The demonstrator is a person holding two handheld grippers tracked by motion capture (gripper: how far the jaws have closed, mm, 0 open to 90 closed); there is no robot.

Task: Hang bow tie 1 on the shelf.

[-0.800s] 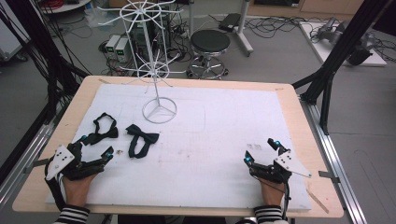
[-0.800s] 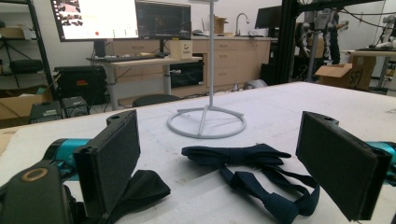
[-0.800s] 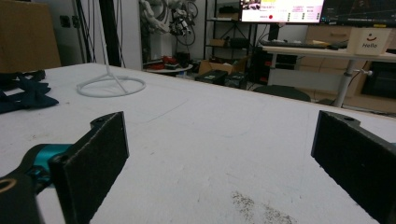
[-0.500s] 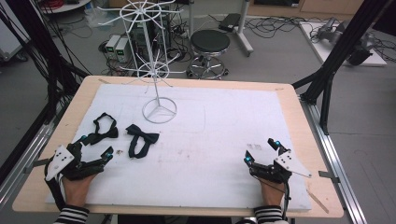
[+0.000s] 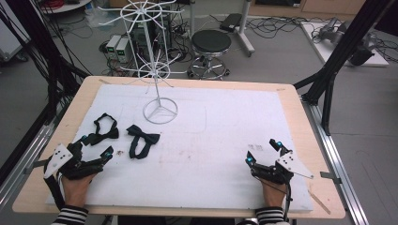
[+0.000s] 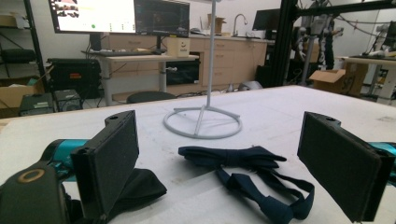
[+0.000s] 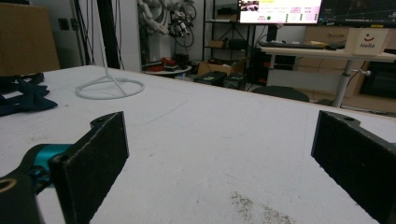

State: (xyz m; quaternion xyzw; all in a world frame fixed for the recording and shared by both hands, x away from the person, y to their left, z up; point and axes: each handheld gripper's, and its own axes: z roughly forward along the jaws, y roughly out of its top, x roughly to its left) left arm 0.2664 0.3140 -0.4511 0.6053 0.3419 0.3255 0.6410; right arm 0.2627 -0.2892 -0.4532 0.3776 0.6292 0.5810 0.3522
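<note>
Two dark fabric bow ties lie on the white padded table cover [image 5: 225, 140], near its left edge: one bow tie [image 5: 141, 139] just ahead of the left gripper [image 5: 96, 149], the other bow tie [image 5: 104, 129] beside it. Both the left gripper and the right gripper [image 5: 263, 152] rest low with jaws wide apart, holding nothing. A white wire stand [image 5: 158, 101] rises behind.

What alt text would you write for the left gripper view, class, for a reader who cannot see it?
The left hand-held gripper holds its two black jaws wide open just above a white table, with a dark bow tie lying between them, untouched. A second bow tie lies by the left jaw; behind stands a white wire stand.
</note>
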